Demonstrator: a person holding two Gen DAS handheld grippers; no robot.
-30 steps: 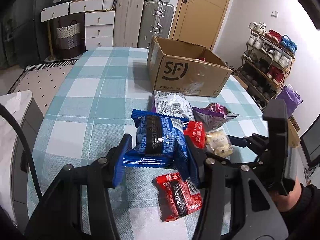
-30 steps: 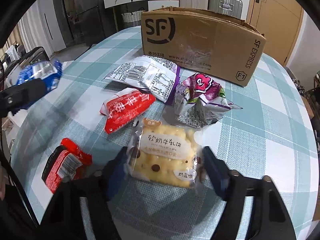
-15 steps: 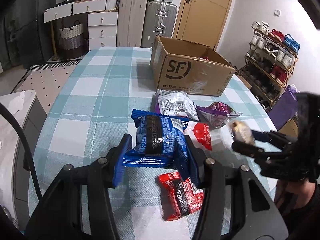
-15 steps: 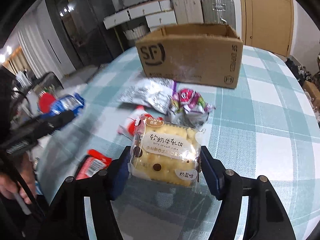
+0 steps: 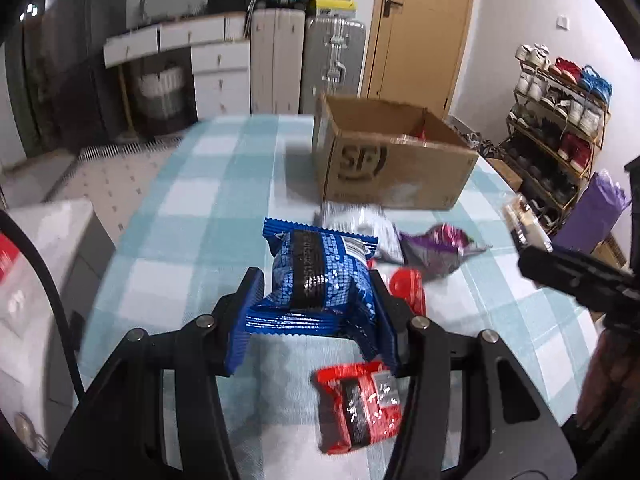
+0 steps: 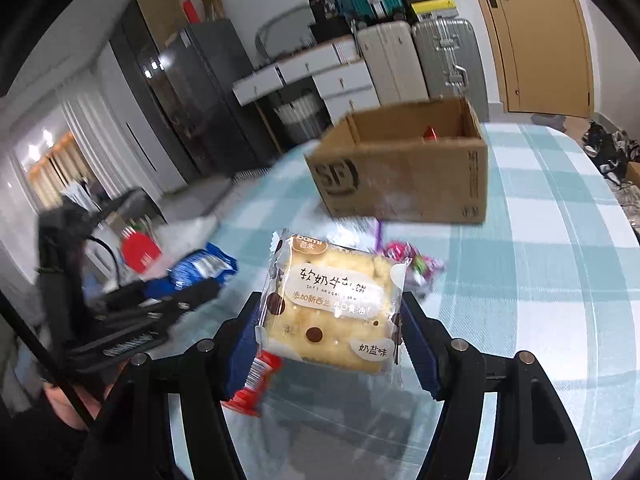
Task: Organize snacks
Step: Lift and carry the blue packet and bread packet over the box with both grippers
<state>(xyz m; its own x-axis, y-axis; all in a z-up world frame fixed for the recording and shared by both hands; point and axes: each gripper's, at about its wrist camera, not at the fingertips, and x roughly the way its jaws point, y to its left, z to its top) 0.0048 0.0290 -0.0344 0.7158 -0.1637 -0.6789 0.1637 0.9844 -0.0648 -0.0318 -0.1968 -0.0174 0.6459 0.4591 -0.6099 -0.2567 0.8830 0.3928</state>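
**newbie:** Snacks are getting sorted here, right? How far along is this looking?

**regular:** Barely started imo. Going near to far: the left gripper (image 5: 316,312) is clamping a blue pack (image 5: 320,276) and holding it off the table (image 5: 192,216). The right gripper (image 6: 330,336) is squeezing a cracker pack (image 6: 336,304), also in the air. Neither is over the box (image 5: 384,160) yet.

**newbie:** And what's sitting loose?

**regular:** Just under the left jaws a red-and-black pack (image 5: 358,404) is lying on the checked cloth. Past it, a red pack (image 5: 408,286), then a purple pack (image 5: 436,248) and a silver bag (image 5: 360,226) right in front of the box. So four are waiting, two are in transit.

**newbie:** Anything in the box already?

**regular:** A bit of red is poking up inside, looks like one wrapper, can't tell more. I'm guessing both held packs are heading there.

**newbie:** Any readable print?

**regular:** The cracker pack is showing "bami", "Soft nougat" something, plus Chinese text, with 奶盐味 in the corner. The box is carrying a big "SF" logo. The blue pack's print is too blurry.
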